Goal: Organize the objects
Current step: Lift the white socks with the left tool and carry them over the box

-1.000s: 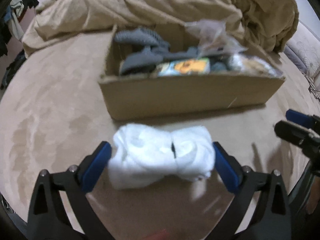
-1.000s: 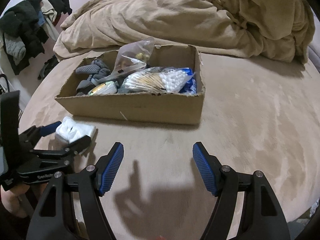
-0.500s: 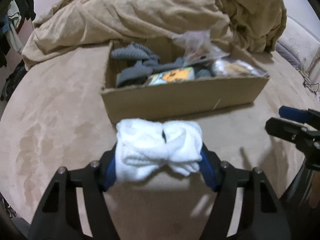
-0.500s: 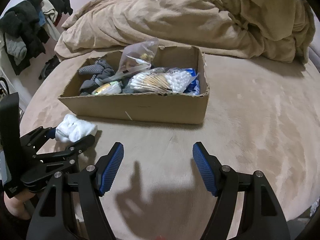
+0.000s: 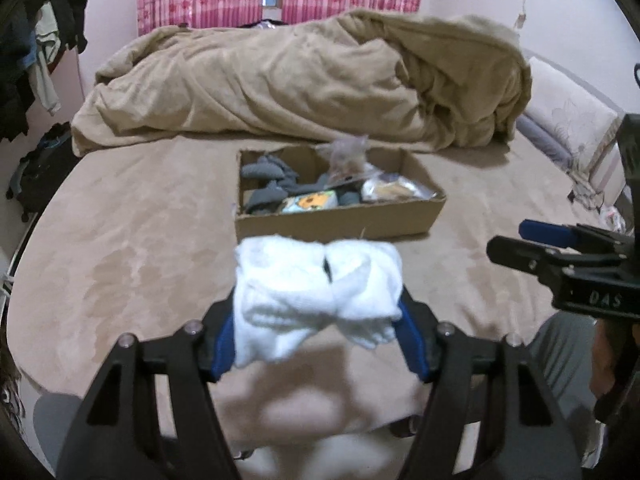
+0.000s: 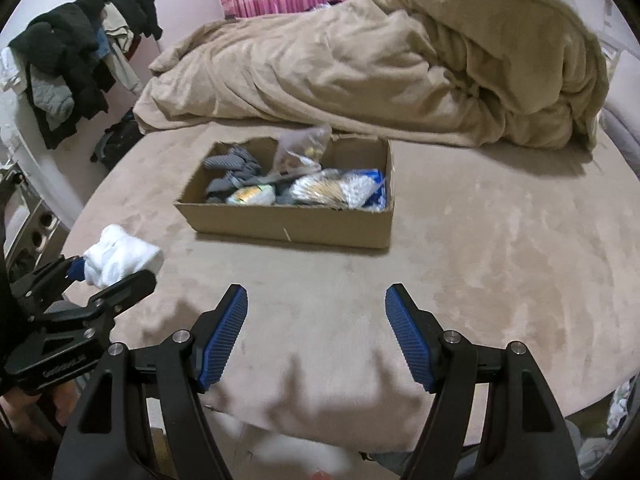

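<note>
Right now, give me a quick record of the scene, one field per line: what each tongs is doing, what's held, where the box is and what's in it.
left tongs: shut on the white socks, lifted above the bed
right tongs: open, holding nothing, over the bed
bed: tan cover, bare in front of the box
cardboard box: open, on the bed beyond both tongs
box contents: grey socks, clear plastic bag, cotton swabs, other packets
blanket: heaped behind the box

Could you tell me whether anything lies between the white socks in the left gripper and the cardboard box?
Nothing visible does. The left gripper holds the white socks above bare bed surface, and only the cardboard box's low near wall must be cleared.
</note>
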Available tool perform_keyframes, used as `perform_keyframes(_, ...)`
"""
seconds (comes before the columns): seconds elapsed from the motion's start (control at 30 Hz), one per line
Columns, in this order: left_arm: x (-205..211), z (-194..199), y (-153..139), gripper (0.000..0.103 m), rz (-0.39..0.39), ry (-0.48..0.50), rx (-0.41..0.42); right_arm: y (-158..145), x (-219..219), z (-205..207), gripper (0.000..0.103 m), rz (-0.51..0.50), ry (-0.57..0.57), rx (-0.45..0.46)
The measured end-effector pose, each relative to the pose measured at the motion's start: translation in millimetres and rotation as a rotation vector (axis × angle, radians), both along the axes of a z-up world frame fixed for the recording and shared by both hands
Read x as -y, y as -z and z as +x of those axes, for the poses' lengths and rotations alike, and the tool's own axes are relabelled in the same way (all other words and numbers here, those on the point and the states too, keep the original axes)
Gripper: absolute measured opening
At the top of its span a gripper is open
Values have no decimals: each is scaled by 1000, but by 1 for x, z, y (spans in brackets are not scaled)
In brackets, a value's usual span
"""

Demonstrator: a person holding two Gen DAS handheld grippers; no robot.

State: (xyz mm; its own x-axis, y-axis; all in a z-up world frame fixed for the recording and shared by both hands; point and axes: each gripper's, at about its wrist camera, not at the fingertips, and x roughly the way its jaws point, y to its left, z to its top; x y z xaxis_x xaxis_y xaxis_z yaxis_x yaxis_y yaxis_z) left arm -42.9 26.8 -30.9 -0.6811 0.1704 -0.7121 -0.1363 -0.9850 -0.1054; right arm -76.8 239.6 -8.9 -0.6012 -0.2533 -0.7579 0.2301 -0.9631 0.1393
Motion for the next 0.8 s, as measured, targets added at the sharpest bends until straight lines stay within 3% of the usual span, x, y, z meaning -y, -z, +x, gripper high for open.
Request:
perform_keyframes(0.17,10,12,-23,67,23,-13,-35,-27,-1,10,78,8,1,-51)
perform_keyframes(0.4,22,-9,-44,67,61,-31,-63,-50,0,6,82,15,2,-114)
perform_keyframes(0.8,11,-67,-59,67,56,-19,-120,-60,-4,-45,82,4,23,-163)
